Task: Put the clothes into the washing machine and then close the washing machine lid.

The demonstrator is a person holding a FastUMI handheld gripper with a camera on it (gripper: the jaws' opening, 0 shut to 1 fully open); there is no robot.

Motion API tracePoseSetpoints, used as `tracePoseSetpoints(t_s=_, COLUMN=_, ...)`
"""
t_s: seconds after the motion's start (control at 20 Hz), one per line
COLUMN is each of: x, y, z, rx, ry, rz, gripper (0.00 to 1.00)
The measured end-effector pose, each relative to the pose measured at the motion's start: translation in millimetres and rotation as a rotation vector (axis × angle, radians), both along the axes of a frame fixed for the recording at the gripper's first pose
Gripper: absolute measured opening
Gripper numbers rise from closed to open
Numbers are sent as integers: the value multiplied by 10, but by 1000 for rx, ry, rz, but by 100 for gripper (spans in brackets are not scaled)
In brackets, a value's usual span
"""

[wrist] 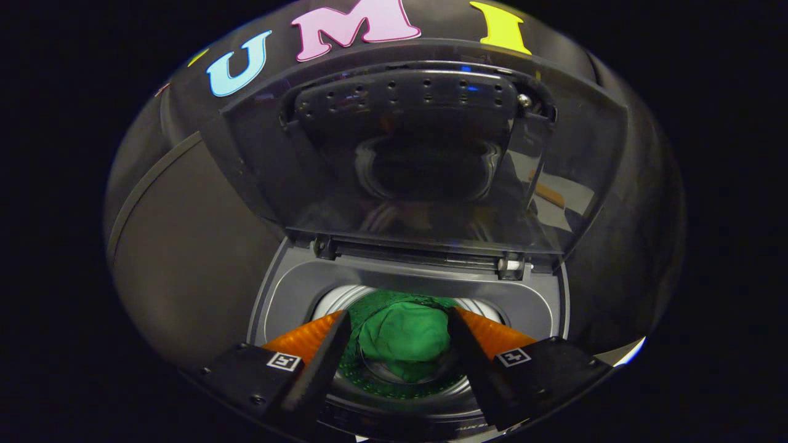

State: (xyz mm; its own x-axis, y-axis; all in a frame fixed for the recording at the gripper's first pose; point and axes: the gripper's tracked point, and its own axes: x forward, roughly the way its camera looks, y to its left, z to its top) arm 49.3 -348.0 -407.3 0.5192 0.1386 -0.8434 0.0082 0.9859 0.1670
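Observation:
A grey top-loading washing machine (295, 289) stands below me with its round drum open. A green cloth (403, 335) lies bunched inside the drum, below and between my fingers. My gripper (399, 320) hovers over the drum mouth, open, with nothing pressed between its fingers. The machine's dark see-through lid (425, 154) stands upright on its hinges beyond the drum, with a perforated panel near its top edge.
Two hinges (511, 266) join the lid to the machine's back rim. A dark curved wall (184, 234) rises to the left of the machine and black cloth hangs behind the lid.

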Motion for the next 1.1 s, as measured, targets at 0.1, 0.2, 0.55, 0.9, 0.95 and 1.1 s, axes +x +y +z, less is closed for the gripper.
tracePoseSetpoints(t_s=0.1, x=-8, y=27, z=158, rx=7, ry=-28, rz=8, gripper=99)
tracePoseSetpoints(t_s=0.2, x=38, y=102, z=436, rx=33, ry=-80, rz=17, gripper=99)
tracePoseSetpoints(t_s=0.55, x=951, y=272, z=1948, rx=58, ry=-456, rz=78, gripper=98)
tracePoseSetpoints(t_s=0.9, x=1900, y=-247, z=1590, rx=30, ry=-394, rz=-140, gripper=98)
tracePoseSetpoints(t_s=0.95, x=1897, y=-300, z=1441, rx=23, ry=-343, rz=-159, gripper=99)
tracePoseSetpoints(t_s=1.1, x=1948, y=-469, z=1317, rx=-39, ry=-361, rz=-137, gripper=100)
